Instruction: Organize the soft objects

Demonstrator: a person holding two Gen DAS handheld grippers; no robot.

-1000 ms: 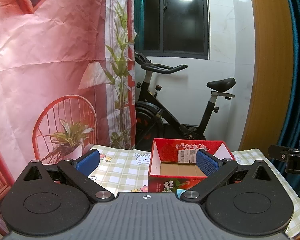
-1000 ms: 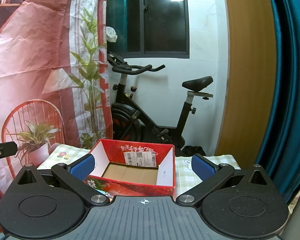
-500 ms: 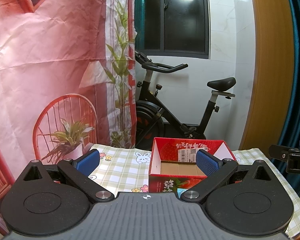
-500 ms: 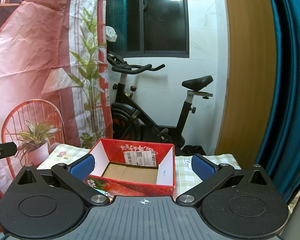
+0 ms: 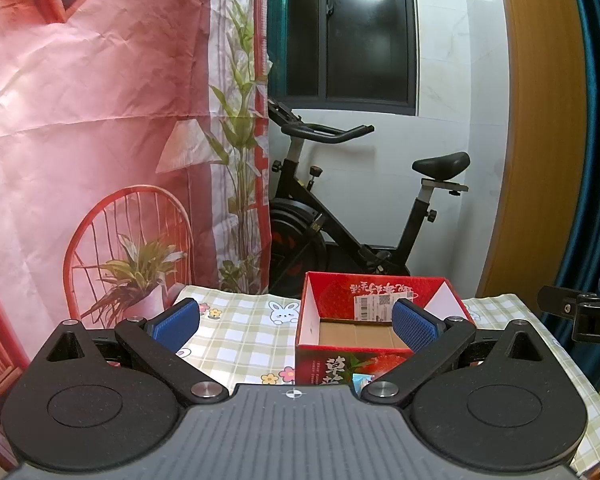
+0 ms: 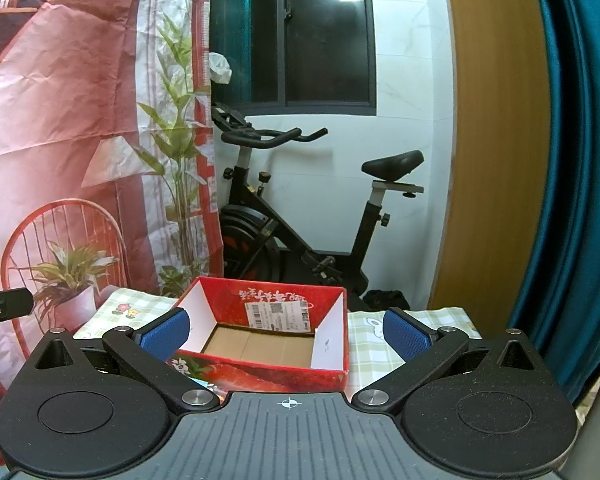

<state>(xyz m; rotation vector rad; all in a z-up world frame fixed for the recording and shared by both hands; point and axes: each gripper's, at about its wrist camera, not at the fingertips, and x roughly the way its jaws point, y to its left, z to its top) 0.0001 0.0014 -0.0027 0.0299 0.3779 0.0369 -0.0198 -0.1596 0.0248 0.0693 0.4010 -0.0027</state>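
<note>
An open red cardboard box (image 5: 374, 312) with a bare brown floor stands on a checked tablecloth (image 5: 244, 332); it also shows in the right wrist view (image 6: 268, 332). My left gripper (image 5: 294, 322) is open and empty, held in front of the box's left part. My right gripper (image 6: 286, 330) is open and empty, its fingers either side of the box. No soft objects show, except a small colourful bit at the box's near foot (image 5: 362, 380), mostly hidden by the gripper body.
An exercise bike (image 5: 340, 216) stands behind the table. A pink printed backdrop (image 5: 100, 120) hangs on the left. A wooden panel (image 6: 496, 160) and teal curtain (image 6: 572, 160) stand on the right. The right gripper's finger shows at the left view's right edge (image 5: 580, 312).
</note>
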